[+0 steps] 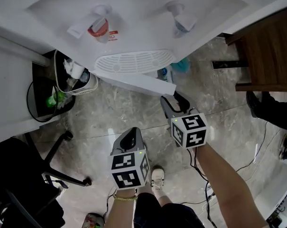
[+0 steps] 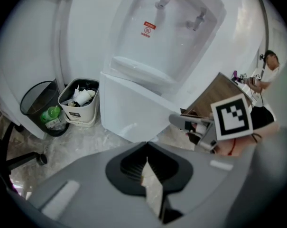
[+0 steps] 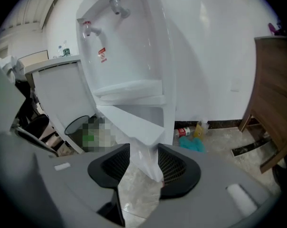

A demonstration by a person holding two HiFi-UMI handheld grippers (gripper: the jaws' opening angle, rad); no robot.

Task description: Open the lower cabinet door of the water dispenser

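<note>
The lower cabinet door (image 1: pixel 136 82), swung partly out at centre frame, is pinched at its free edge by the fingers of the right gripper (image 3: pixel 144 165). It is judged light, stiff and slippery, so that edge suits holding. The fingers of the left gripper (image 2: pixel 146 148) are closed together on nothing.

dispenser (image 1: pixel 143 23) white | door (image 1: pixel 143 83) white | floor (image 1: pixel 119 114) grey marble | bin (image 2: pixel 33 101) blk
</note>
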